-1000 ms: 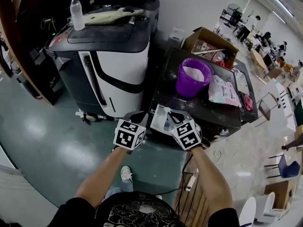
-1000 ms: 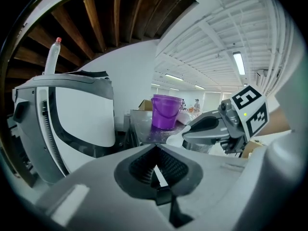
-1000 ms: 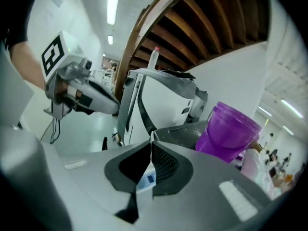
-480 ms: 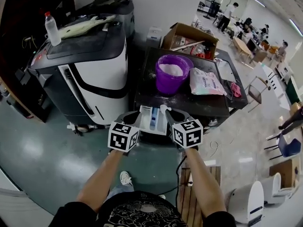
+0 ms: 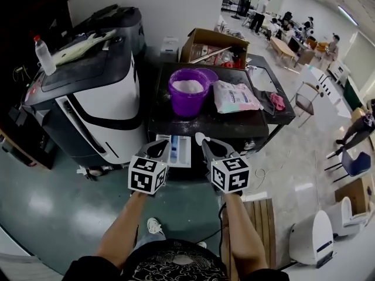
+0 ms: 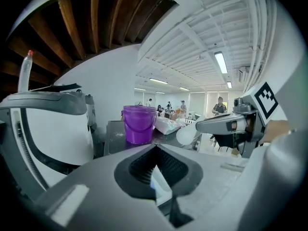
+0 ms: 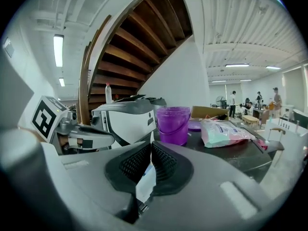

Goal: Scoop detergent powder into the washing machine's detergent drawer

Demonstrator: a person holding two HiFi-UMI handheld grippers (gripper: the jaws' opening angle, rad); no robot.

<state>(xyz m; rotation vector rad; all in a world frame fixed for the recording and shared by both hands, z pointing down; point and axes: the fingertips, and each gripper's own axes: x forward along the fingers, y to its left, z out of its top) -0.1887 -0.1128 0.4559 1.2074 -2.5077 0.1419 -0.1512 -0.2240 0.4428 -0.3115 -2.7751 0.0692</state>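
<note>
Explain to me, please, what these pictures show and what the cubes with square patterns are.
There is no robot: a person holds a two-jaw gripper in each hand, the left gripper and the right gripper. The patterned cubes are parts of them. The wide picture comes from a camera on the person's head, looking down; the other two from cameras riding on each gripper, looking along its jaws. On the black washing machine stand a purple bucket of white powder, a detergent bag and a pink cloth. Its detergent drawer is pulled out between the grippers. Both pairs of jaws are closed at the tips; I cannot tell whether the white piece seen between them is gripped.
</note>
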